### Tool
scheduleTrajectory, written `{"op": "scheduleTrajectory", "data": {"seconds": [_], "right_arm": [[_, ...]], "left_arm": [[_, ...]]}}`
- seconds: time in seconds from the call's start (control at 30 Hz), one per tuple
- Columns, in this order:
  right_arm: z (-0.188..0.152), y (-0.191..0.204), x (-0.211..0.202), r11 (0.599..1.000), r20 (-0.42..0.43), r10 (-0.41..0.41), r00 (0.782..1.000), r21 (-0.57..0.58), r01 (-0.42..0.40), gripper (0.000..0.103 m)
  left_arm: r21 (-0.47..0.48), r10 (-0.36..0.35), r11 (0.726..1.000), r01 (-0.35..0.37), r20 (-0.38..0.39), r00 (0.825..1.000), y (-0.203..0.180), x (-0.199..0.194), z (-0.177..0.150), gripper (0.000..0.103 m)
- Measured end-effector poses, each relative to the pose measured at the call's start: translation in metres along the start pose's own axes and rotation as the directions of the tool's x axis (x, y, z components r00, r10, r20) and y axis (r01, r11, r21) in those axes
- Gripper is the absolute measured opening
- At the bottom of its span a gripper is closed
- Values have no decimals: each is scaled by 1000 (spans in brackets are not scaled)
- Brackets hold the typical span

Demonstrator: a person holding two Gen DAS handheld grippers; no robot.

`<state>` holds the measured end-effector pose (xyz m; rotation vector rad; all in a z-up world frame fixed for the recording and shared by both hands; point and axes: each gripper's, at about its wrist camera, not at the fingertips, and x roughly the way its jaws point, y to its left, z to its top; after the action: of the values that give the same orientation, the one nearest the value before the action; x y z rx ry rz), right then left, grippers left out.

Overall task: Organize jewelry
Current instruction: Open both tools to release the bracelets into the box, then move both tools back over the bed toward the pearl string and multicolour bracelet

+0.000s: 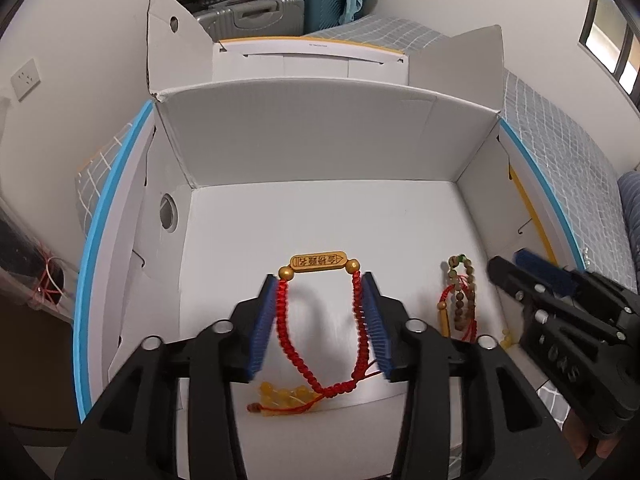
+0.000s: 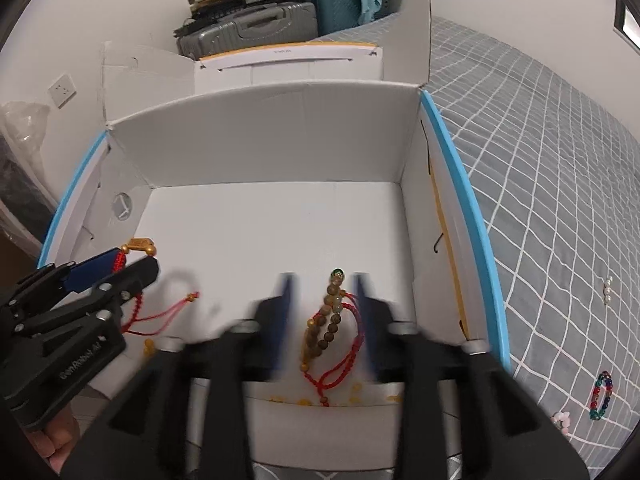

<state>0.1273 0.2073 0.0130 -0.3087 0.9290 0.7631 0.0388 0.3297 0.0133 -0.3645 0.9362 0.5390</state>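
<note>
While both grippers are hanging over the near edge of the white box (image 1: 320, 140), the job is looking maybe halfway done to me. Nearest the cameras, some yellow beads (image 1: 285, 394) are lying on the box floor right by the front wall, so that piece is already in. Just past them, the left gripper (image 1: 320, 280) is sitting with its blue pads spread apart, and the red cord bracelet (image 1: 320, 336) is lying in the gap between them. The cord looks close to both pads, but I can't tell if it's actually touching either one, so I'd call it released rather than gripped.

Over on the right, the right gripper (image 2: 325, 280) is spread too, blurry from motion, with the brown bead bracelet (image 2: 329, 320) lying between its fingers on the floor, not pinched.

Looks-wise, the red one is a braided loop with a gold engraved plate (image 1: 317, 261) and two gold beads at the far end. The brown one is a strand of round wood-ish beads with a green bead at the tip and a red cord tangled through it.

Further out, on the grey checked bedspread (image 2: 540, 200) outside the box, a multicolour bead bracelet (image 2: 600, 396), a pinkish piece (image 2: 562, 420) and some small pearls (image 2: 608, 290) are waiting, so that's what's left.
</note>
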Motion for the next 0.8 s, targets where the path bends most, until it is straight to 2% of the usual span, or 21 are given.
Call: {"op": "scheduleTrajectory", "data": {"seconds": [0.03,0.1,0.27,0.3,0.5,0.57,0.8], "right_arm": [[0,0,-3,1000,14,-5,1000,2,5,53],[0,1,-8,1000,26,-10,1000,-8,10,56],[2,3,-20,999,63,-28,998,-28,30,70],[2,3,-24,999,72,-32,997,-30,34,75],[1,-5,-40,998,108,-53,993,-14,55,86],[-1,-12,-50,997,135,-74,988,-3,75,89],[-14,-45,-84,990,209,-138,968,26,136,94]], "left_arm": [[1,0,1000,0,3,1000,0,0,0,49],[1,6,1000,-6,8,1000,2,-2,-1,60],[-6,22,1000,-22,25,999,5,-7,-1,70],[-7,25,1000,-25,29,999,5,-9,-1,71],[10,43,999,-43,51,998,0,-17,0,81],[20,47,999,-49,70,996,-4,-24,0,85],[76,9,997,-18,119,993,-31,-40,6,88]]}}
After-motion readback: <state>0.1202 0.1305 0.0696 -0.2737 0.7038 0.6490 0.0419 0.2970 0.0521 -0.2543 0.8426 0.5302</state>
